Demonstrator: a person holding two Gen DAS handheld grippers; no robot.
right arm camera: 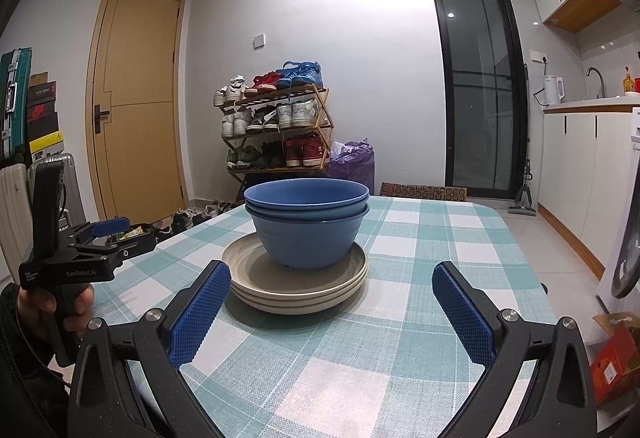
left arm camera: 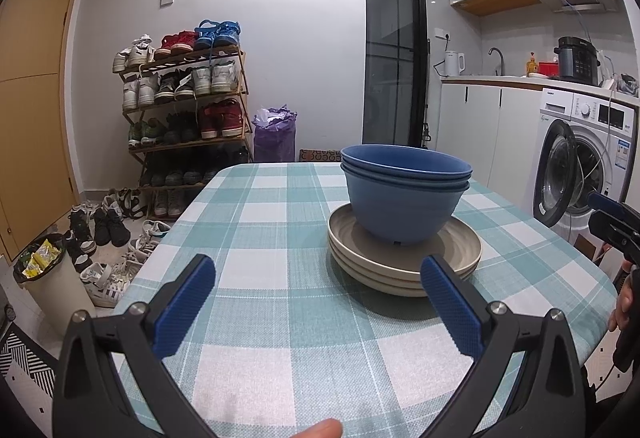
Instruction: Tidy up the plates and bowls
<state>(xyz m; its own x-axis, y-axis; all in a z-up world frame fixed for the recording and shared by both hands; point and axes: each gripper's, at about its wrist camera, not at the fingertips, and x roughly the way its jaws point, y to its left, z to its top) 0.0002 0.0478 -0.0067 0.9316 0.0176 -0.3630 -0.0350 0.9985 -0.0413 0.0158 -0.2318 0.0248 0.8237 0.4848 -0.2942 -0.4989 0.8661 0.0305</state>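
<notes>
Two nested blue bowls [left arm camera: 404,194] [right arm camera: 307,226] stand on a stack of three beige plates [left arm camera: 404,270] [right arm camera: 296,286] on the table with a teal checked cloth [left arm camera: 280,318] [right arm camera: 400,318]. My left gripper [left arm camera: 318,274] is open and empty, a short way in front of the stack, which lies ahead to the right. My right gripper [right arm camera: 332,286] is open and empty, with the stack just ahead and slightly left. The left gripper also shows in the right wrist view [right arm camera: 116,228] at the far left, and the right gripper shows in the left wrist view [left arm camera: 612,218] at the right edge.
A shoe rack [left arm camera: 184,106] [right arm camera: 276,126] and loose shoes stand beyond the table's far left. A purple bag [left arm camera: 275,136] sits by the wall. A washing machine [left arm camera: 580,158] with its door open is to the right. A bin [left arm camera: 44,278] stands left of the table.
</notes>
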